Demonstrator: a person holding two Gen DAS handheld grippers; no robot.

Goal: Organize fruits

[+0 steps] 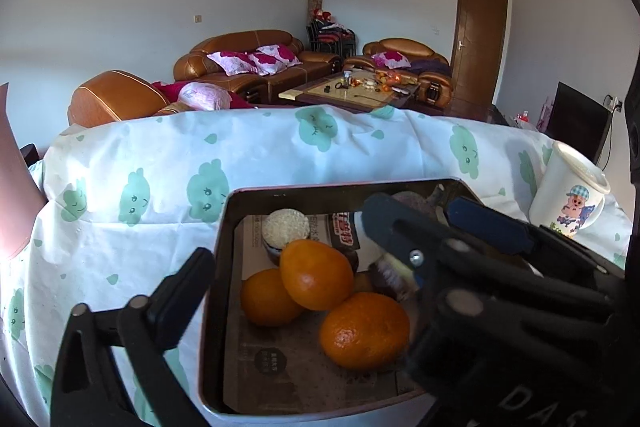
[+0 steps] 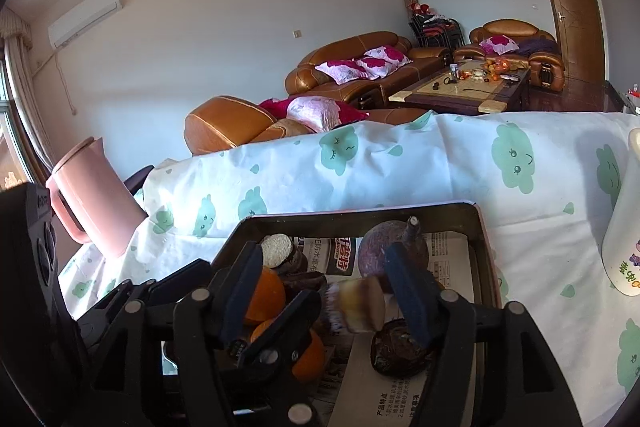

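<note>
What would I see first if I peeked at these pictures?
Three bright oranges sit piled in the metal tray on the cloud-print tablecloth. The right claw reaches into the tray around a small pale snack, near a round purple fruit. A pink jug stands at the table's left edge and a cartoon cup at its right.

— What fruit is there?
— Three oranges (image 1: 316, 275) clustered, touching, in a dark metal tray (image 1: 218, 267) lined with printed paper.
— Anything else?
— A round purple fruit (image 2: 376, 253) near the far wall.
</note>
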